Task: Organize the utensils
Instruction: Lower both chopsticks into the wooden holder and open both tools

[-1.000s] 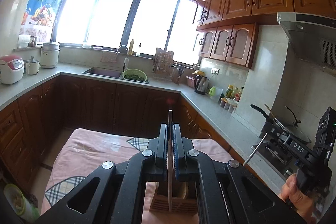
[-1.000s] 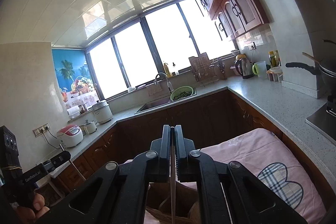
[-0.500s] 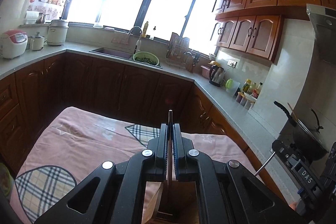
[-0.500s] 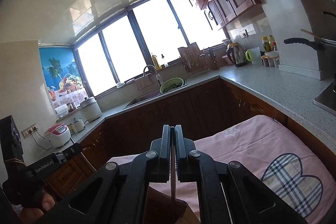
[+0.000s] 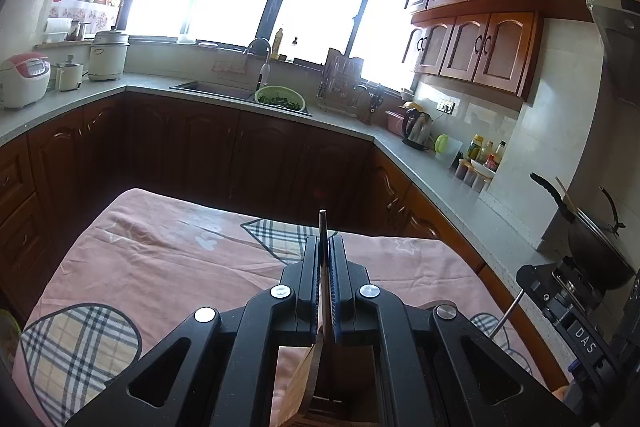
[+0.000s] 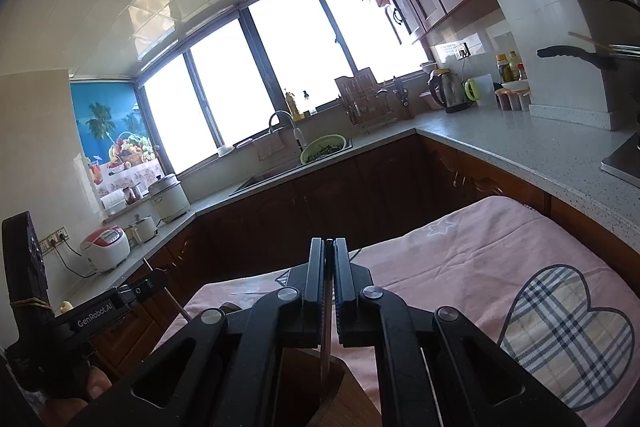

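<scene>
Left wrist view: left gripper point(image 5: 325, 267) fingers clamp a thin upright utensil point(image 5: 322, 227), its tip poking above the fingertips, its lower end over a wooden holder point(image 5: 304, 383). Right wrist view: right gripper point(image 6: 329, 269) fingers pinch another thin utensil point(image 6: 326, 331) reaching down to the holder. Holder sits on a pink cloth point(image 5: 160, 259). Kitchen counter point(image 6: 520, 143) beyond.

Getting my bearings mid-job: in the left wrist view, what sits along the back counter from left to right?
Rice cooker → white pot → faucet → green colander → dish rack → kettle → condiment bottles → black pan.
</scene>
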`<act>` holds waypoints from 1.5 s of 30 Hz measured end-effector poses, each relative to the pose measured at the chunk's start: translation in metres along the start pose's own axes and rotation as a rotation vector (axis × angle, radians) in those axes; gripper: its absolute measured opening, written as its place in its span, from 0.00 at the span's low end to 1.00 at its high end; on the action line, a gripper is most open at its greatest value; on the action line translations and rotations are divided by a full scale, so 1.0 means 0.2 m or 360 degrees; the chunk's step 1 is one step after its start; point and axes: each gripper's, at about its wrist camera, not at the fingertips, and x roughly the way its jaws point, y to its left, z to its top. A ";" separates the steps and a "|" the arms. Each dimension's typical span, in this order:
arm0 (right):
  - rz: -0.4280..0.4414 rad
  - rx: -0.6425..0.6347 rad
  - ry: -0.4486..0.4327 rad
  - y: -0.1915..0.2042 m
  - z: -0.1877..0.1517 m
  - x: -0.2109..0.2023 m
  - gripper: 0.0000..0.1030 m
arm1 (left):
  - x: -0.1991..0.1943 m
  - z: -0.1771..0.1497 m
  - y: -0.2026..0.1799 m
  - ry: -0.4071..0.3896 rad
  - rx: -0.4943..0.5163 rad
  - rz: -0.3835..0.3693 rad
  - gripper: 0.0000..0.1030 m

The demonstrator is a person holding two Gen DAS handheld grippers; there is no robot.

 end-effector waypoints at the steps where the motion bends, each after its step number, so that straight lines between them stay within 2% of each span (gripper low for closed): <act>1: -0.0001 -0.0002 0.0007 0.00 0.00 0.00 0.04 | 0.00 0.01 0.00 0.0006 -0.0003 -0.0002 0.03; 7: -0.0008 0.0014 0.0073 -0.02 0.01 0.03 0.08 | -0.13 0.03 0.08 0.0047 0.0000 -0.0017 0.06; 10: 0.0006 0.0036 0.0092 -0.03 0.01 0.02 0.10 | -0.18 0.05 0.12 0.0050 -0.0007 -0.0020 0.24; 11: 0.0007 0.0044 0.0095 -0.03 0.01 0.02 0.14 | -0.20 0.05 0.13 0.0044 -0.0011 -0.0017 0.32; 12: 0.0010 0.0052 0.0097 -0.03 0.01 0.01 0.17 | -0.22 0.05 0.13 0.0039 -0.0012 -0.0020 0.34; 14: 0.0017 0.0066 0.0090 -0.04 0.01 -0.02 0.44 | -0.25 0.04 0.13 0.0042 -0.0013 -0.0015 0.39; 16: 0.0027 0.0075 0.0069 -0.03 0.02 -0.06 0.52 | -0.29 0.03 0.13 0.0038 -0.0022 -0.0018 0.43; 18: 0.0033 0.0088 0.0061 -0.04 0.03 -0.10 0.53 | -0.34 0.01 0.14 0.0036 -0.0025 -0.0015 0.52; 20: 0.0053 0.0109 0.0053 -0.04 0.03 -0.15 0.67 | -0.41 -0.01 0.16 0.0025 -0.0031 -0.0013 0.58; 22: 0.0060 0.0113 0.0035 -0.04 0.03 -0.20 0.74 | -0.48 -0.03 0.18 0.0016 -0.0033 0.0003 0.62; 24: 0.0068 0.0108 0.0027 -0.04 0.03 -0.26 0.74 | -0.56 -0.05 0.19 0.0018 -0.0040 0.0016 0.66; 36: 0.0100 0.0076 0.0088 -0.03 -0.08 -0.61 0.76 | -1.01 -0.23 0.24 0.0162 -0.0045 0.0068 0.66; 45: 0.0060 0.0021 0.0137 -0.05 -0.19 -0.85 0.76 | -1.22 -0.34 0.24 0.0290 -0.0074 0.0087 0.66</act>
